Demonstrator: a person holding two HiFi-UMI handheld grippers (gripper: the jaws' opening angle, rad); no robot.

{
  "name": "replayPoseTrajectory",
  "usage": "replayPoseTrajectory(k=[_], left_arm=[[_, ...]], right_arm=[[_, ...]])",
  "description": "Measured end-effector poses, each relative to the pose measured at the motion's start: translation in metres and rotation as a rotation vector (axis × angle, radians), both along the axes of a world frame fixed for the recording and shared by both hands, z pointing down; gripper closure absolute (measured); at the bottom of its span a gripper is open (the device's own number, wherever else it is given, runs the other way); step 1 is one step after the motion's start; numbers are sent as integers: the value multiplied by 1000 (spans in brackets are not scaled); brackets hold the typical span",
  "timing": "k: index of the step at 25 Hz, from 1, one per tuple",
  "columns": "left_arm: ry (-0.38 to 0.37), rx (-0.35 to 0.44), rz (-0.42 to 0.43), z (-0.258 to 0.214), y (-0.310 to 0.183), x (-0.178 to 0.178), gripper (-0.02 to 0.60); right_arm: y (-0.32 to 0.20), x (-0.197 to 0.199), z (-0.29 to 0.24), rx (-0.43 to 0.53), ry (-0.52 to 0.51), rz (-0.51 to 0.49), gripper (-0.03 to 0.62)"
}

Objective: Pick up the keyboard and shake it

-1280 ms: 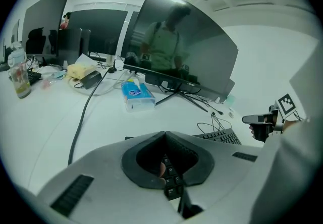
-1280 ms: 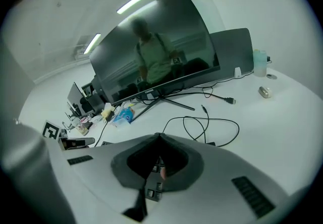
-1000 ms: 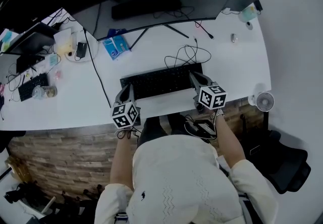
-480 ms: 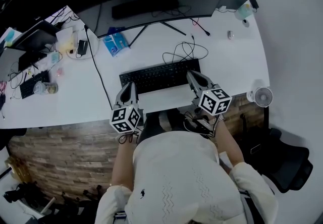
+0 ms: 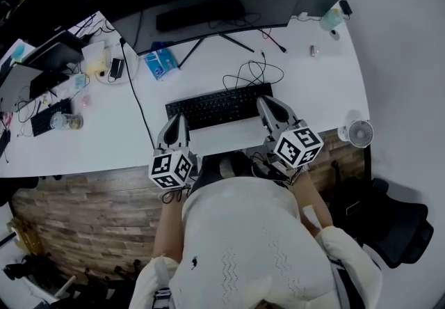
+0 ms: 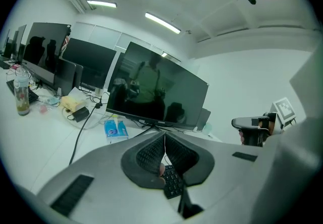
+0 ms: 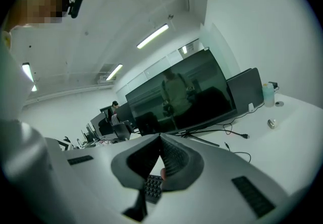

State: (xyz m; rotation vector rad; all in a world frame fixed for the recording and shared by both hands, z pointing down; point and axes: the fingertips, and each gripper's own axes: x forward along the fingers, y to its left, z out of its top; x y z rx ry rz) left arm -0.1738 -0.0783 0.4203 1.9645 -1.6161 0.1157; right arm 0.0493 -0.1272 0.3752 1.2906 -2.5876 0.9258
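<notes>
The black keyboard (image 5: 219, 106) hangs a little above the white desk (image 5: 313, 92), held by its two ends. My left gripper (image 5: 173, 122) is shut on its left end, and my right gripper (image 5: 265, 103) is shut on its right end. In the left gripper view the keyboard (image 6: 173, 182) shows as a strip of keys just below the closed gripper (image 6: 164, 156). The right gripper view has the same look: the keyboard (image 7: 152, 188) sits under the pinched gripper (image 7: 161, 161). The keyboard's cable (image 5: 250, 75) lies in loops behind it.
A wide curved monitor (image 5: 208, 1) on a stand fills the back of the desk. A blue packet (image 5: 161, 62) lies left of the stand. A small fan (image 5: 360, 133) sits at the desk's right front corner. A second keyboard (image 5: 45, 116) and clutter are far left.
Both grippers have risen toward the camera with the keyboard between them. The keyboard now sits slightly farther up the picture than a second ago.
</notes>
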Motion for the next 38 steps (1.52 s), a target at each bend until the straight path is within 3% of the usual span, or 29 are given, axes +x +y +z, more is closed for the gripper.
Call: replayPoseTrajectory(k=[7, 17, 34, 38], left_arm=[[4, 82, 8, -32, 0, 3, 566], [-22, 165, 22, -63, 3, 5, 566], [2, 319, -23, -127, -4, -7, 566], [1, 362, -38, -146, -4, -11, 566]], right_arm=[[16, -2, -33, 88, -35, -2, 594], [30, -15, -53, 160, 0, -53, 594], [16, -17, -126, 325, -42, -57, 594], [9, -16, -154, 304, -156, -46, 594]])
